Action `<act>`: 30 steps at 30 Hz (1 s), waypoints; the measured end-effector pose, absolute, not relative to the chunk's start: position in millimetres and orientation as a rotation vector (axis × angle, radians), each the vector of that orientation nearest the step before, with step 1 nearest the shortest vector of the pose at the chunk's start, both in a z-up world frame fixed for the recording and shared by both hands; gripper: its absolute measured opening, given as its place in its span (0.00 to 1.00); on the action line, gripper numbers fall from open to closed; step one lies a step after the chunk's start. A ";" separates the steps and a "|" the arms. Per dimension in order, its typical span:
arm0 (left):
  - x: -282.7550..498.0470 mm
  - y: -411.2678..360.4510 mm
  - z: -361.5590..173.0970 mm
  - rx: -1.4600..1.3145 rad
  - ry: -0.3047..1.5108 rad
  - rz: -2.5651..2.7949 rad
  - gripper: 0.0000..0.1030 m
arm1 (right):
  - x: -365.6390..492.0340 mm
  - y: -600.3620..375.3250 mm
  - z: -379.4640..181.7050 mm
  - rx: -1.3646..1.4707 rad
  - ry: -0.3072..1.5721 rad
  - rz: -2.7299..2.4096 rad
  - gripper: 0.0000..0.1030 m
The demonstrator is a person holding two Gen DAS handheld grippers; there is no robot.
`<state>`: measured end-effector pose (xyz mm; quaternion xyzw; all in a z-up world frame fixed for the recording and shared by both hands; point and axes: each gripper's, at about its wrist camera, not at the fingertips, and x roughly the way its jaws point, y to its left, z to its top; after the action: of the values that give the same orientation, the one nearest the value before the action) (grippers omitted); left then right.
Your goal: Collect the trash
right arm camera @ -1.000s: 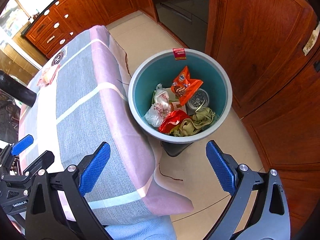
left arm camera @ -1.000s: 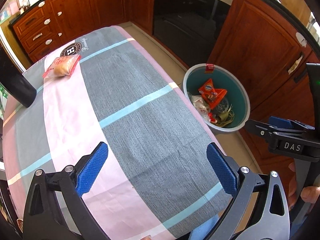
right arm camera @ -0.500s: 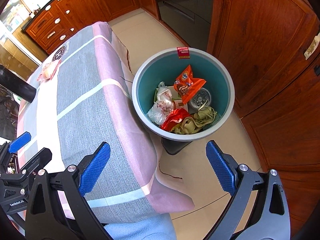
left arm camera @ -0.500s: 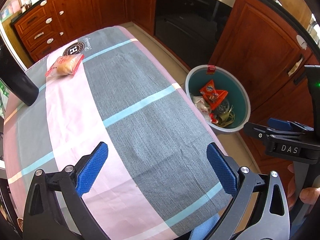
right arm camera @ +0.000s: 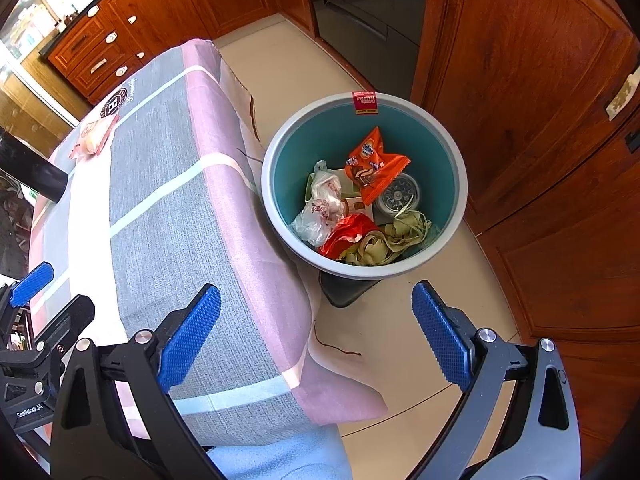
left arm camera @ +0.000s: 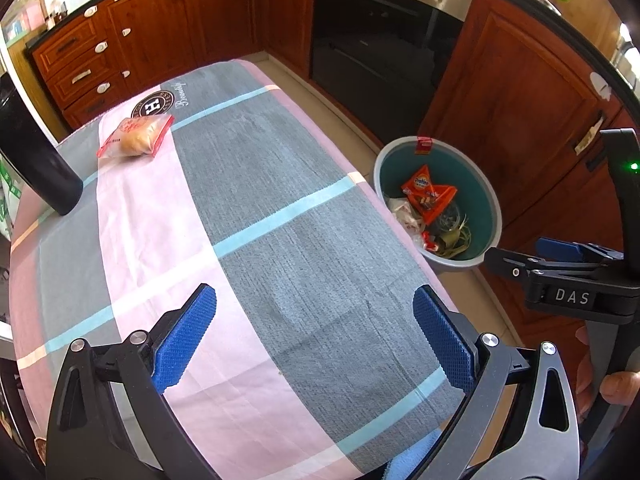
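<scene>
Both tools are spread wide and hold nothing: the left gripper [left arm camera: 314,336] hovers over the near end of the tablecloth [left arm camera: 248,208], the right gripper [right arm camera: 316,334] past the table's edge, above the floor. Just ahead of the right one stands the bin [right arm camera: 460,184], filled with wrappers. Far ahead of the left one, a packaged bun [left arm camera: 136,138] lies at the table's far end.
</scene>
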<state>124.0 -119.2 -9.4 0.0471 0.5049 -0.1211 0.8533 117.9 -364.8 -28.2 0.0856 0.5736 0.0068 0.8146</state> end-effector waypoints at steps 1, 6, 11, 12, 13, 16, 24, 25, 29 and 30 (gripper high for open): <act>124.0 -118.5 -9.6 0.098 1.064 -0.254 0.96 | 118.2 -364.2 -28.2 0.180 1.224 0.015 0.90; 124.2 -114.5 -11.6 0.099 1.068 -0.246 0.96 | 119.5 -362.3 -29.8 0.175 1.232 0.012 0.90; 125.0 -111.4 -14.0 0.095 1.073 -0.238 0.96 | 120.5 -360.9 -31.6 0.170 1.241 0.007 0.90; 124.8 -111.2 -14.3 0.095 1.073 -0.236 0.96 | 120.7 -360.5 -31.9 0.168 1.241 0.006 0.90; 124.7 -110.7 -14.4 0.096 1.074 -0.235 0.96 | 121.0 -360.3 -32.2 0.167 1.242 0.005 0.90; 124.8 -109.1 -15.0 0.091 1.078 -0.235 0.96 | 121.3 -360.2 -32.8 0.164 1.245 0.002 0.90; 124.7 -104.8 -18.3 0.068 1.096 -0.224 0.96 | 121.8 -356.9 -30.5 0.149 1.245 -0.003 0.93; 124.5 -103.9 -18.9 0.069 1.098 -0.215 0.96 | 121.9 -356.3 -30.1 0.149 1.244 -0.003 0.93; 124.7 -100.0 -21.6 0.057 1.111 -0.207 0.96 | 122.0 -355.0 -28.9 0.145 1.243 -0.008 0.93; 124.7 -99.1 -22.3 0.055 1.112 -0.205 0.96 | 122.0 -354.5 -28.6 0.144 1.244 -0.009 0.93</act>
<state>124.7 -99.1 -22.3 0.0262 0.5270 -0.0972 0.8439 122.0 -354.5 -28.6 0.0676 0.5820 -0.0044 0.8104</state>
